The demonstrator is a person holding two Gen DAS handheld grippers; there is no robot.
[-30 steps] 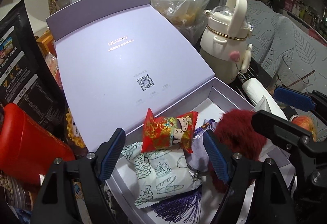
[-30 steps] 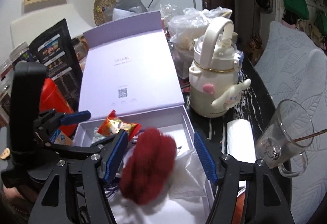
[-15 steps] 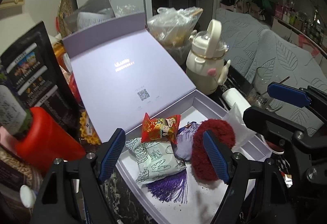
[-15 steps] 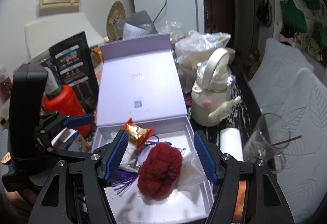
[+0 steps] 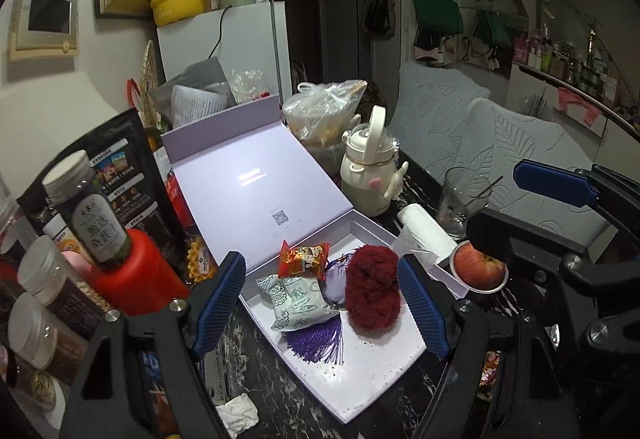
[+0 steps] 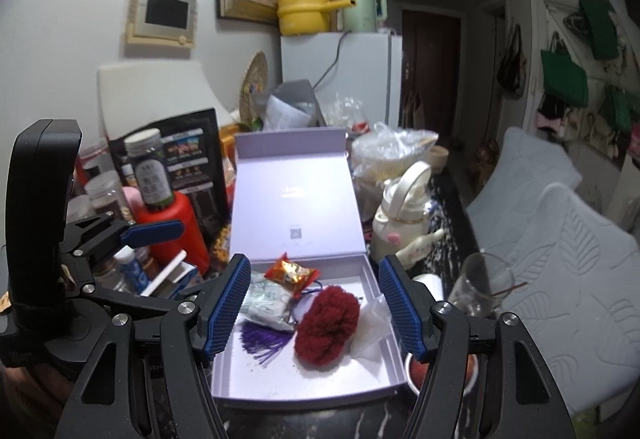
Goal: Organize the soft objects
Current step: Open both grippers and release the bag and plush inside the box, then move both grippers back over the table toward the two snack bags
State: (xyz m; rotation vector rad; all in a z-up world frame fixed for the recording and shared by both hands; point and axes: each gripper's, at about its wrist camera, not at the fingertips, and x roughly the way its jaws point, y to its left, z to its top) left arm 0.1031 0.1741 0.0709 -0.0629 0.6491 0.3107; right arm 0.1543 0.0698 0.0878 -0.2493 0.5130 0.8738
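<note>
My dark marbled table point(image 5: 276, 395) is crowded. Along its left edge stand a red bottle point(image 5: 136, 275) with a labelled jar on top, more white-capped jars and a black snack pouch point(image 5: 116, 175). Toward the far edge sit a clear plastic bag point(image 5: 324, 107) and a cream kettle-shaped bottle point(image 5: 370, 175). Near the right edge I see a drinking glass point(image 5: 460, 203), a white roll point(image 5: 426, 231) and an apple point(image 5: 480, 267) just beside the box's right wall.

The lilac box point(image 6: 304, 379) lies open in the middle of the table, its lid point(image 6: 296, 199) tilted back. Inside I count four soft things: one dark red fluffy ball point(image 6: 328, 323) toward the right wall, one pale patterned packet point(image 6: 266, 299) toward the left wall, one red candy packet point(image 6: 290, 273) near the hinge edge, and one purple tasselled pouch point(image 5: 320, 323) between packet and ball. A crumpled clear wrapper point(image 6: 374, 323) lies beside the ball.

My left gripper point(image 5: 320, 307) and right gripper point(image 6: 314, 305) both hang above the box, jaws apart, nothing between the pads, touching nothing
</note>
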